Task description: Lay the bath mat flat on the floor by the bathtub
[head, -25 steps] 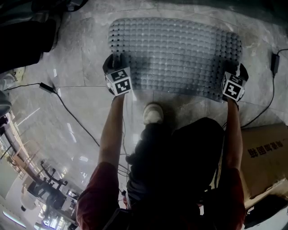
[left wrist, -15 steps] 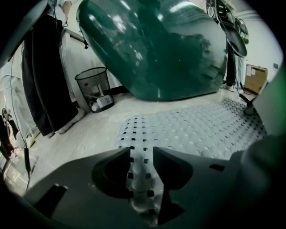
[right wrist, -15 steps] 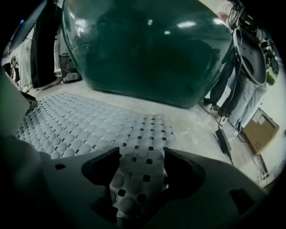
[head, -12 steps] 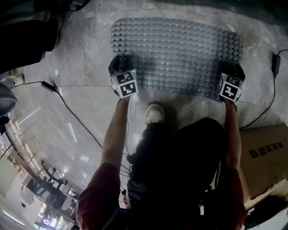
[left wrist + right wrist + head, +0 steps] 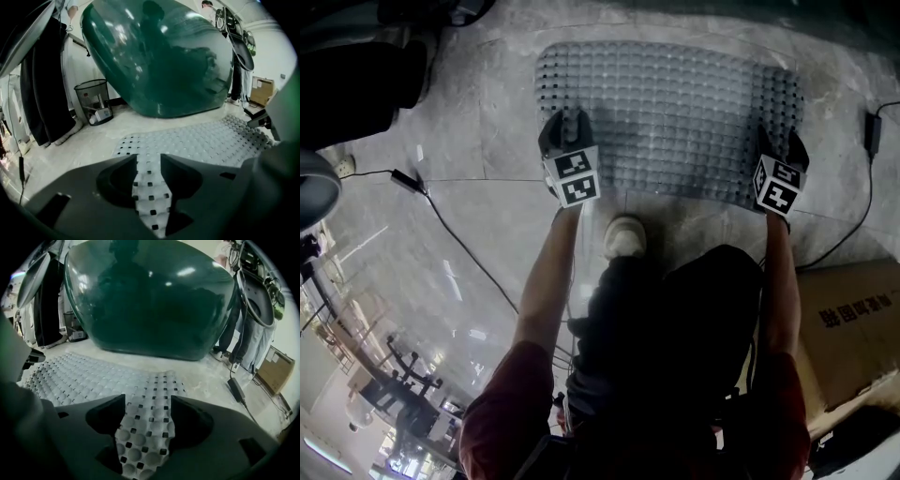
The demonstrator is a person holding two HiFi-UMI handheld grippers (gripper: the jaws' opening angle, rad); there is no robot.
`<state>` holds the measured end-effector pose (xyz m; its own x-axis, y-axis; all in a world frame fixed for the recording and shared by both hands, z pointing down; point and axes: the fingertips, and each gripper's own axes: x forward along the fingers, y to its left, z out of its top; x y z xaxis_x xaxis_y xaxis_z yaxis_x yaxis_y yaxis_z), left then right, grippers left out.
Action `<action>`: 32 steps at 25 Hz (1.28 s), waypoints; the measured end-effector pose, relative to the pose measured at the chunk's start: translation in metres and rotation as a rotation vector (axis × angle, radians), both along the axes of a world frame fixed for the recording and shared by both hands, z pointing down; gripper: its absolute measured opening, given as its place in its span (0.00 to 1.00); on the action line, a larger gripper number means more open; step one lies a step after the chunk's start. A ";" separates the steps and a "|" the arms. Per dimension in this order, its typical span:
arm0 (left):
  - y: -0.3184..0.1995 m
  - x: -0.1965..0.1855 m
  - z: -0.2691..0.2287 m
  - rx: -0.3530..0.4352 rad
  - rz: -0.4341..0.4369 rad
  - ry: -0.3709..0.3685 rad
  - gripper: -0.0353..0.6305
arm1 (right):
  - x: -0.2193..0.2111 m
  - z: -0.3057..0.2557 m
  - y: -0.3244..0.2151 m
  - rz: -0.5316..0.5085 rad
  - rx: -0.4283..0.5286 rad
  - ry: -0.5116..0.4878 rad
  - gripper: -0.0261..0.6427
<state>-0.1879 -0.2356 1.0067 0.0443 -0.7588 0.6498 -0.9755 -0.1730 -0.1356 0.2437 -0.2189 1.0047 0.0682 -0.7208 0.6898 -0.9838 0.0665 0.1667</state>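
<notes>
Left gripper (image 5: 148,161) clamped on near edge of bath mat (image 5: 670,117), by left corner; perforated strip pinched between jaws. Right gripper (image 5: 147,404) grasping that edge at right corner, mat bunched up between jaws. Mat spreads forward from both grippers over marble floor (image 5: 478,216), far edge near dark green bathtub (image 5: 159,61) dead ahead. Wire waste bin (image 5: 96,101) ahead-left of left gripper. Power adapter (image 5: 236,389) on floor, right of right gripper. Shoe (image 5: 623,236) behind, between grippers.

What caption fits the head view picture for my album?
Left gripper and right gripper each clamp the near edge of the grey, bumpy rubber bath mat spread on the stone floor.
</notes>
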 end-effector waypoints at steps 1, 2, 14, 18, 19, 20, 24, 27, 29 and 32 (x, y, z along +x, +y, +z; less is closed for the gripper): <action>-0.001 0.005 -0.005 0.009 0.006 0.011 0.29 | -0.004 -0.005 0.000 -0.001 0.013 -0.009 0.50; -0.002 0.010 -0.011 0.018 0.012 0.022 0.29 | -0.008 -0.010 0.001 -0.003 0.025 -0.019 0.50; -0.025 0.068 -0.110 0.118 0.101 0.126 0.29 | -0.094 -0.103 -0.015 -0.131 0.144 -0.131 0.50; -0.022 0.085 -0.160 0.142 0.144 0.126 0.29 | -0.108 -0.153 -0.015 -0.150 0.177 -0.154 0.50; -0.021 0.087 -0.174 0.151 0.154 0.121 0.29 | -0.111 -0.167 -0.015 -0.153 0.185 -0.161 0.50; -0.020 0.090 -0.189 0.159 0.163 0.117 0.29 | -0.114 -0.181 -0.014 -0.155 0.192 -0.168 0.50; -0.015 0.100 -0.254 0.187 0.195 0.107 0.29 | -0.119 -0.246 -0.008 -0.148 0.224 -0.191 0.50; -0.012 0.106 -0.314 0.215 0.208 0.111 0.29 | -0.120 -0.304 -0.002 -0.135 0.247 -0.207 0.50; -0.009 0.110 -0.355 0.232 0.217 0.116 0.29 | -0.121 -0.342 0.001 -0.128 0.259 -0.215 0.50; -0.003 0.114 -0.415 0.247 0.226 0.128 0.29 | -0.126 -0.399 0.008 -0.126 0.266 -0.224 0.50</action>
<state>-0.0741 -0.2385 0.5917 0.2982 -0.8540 0.4264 -0.9282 -0.3635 -0.0789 0.1176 -0.2107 0.6060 -0.1637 -0.8703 0.4645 -0.9847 0.1724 -0.0239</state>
